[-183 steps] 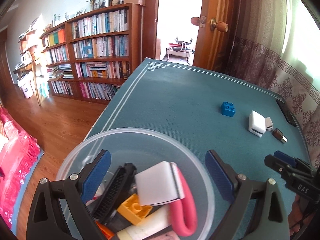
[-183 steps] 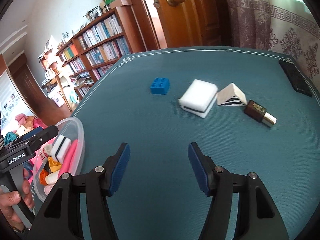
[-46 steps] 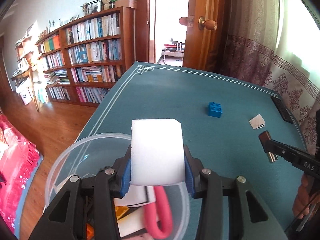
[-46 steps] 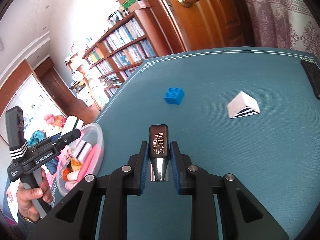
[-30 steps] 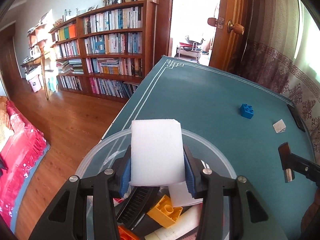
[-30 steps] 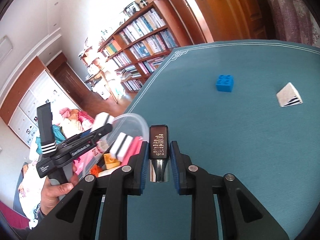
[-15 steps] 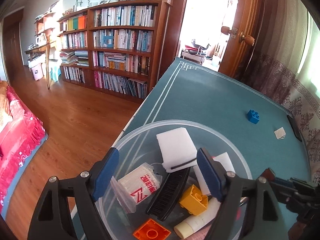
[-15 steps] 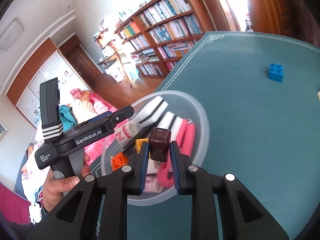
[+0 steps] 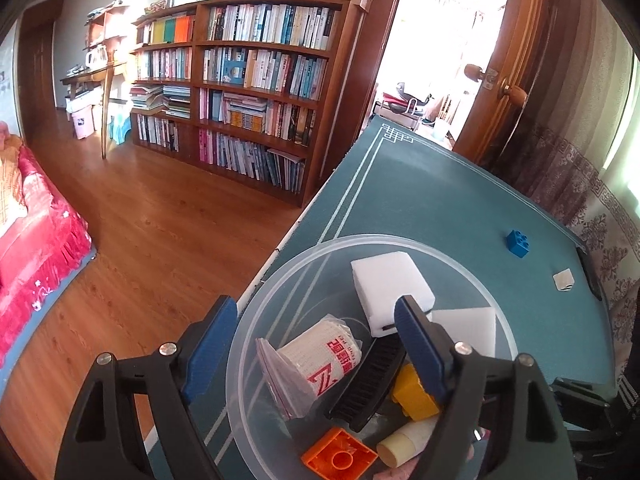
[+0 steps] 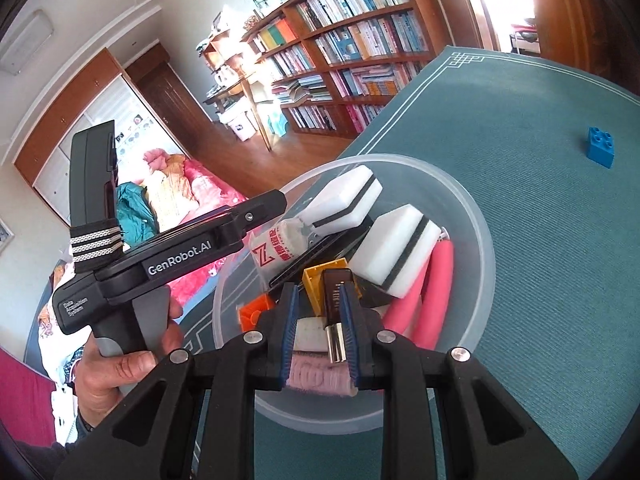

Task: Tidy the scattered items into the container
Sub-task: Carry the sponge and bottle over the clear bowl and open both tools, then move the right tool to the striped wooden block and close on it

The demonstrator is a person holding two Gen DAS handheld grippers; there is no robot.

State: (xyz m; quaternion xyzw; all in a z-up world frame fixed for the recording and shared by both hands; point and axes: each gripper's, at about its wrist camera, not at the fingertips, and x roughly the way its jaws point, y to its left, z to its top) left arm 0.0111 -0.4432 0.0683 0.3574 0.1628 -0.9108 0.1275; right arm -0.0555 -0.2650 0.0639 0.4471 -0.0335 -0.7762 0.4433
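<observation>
bowl (image 9: 476, 276): clear plastic, round, sits at the table's edge, pretty full already
sponges (image 10: 396, 244): two white ones with a dark stripe, lying inside the bowl
little bottle (image 10: 335, 300): dark brown, silver cap, held over the bowl
blue brick (image 10: 600, 147): loose on the table, well apart from the bowl

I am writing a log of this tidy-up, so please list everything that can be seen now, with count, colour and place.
container: one, clear plastic, on the table's near edge
sponges: two, white with dark band, in container
brick: one, orange, in container
brick: one, yellow, in container
brush: one, black, in container
blue brick: one, on table, outside container
small wedge: one, white, on table
bookshelf: one, brown, beside table
left gripper: open, above container
right gripper: shut on brown bottle, above container
</observation>
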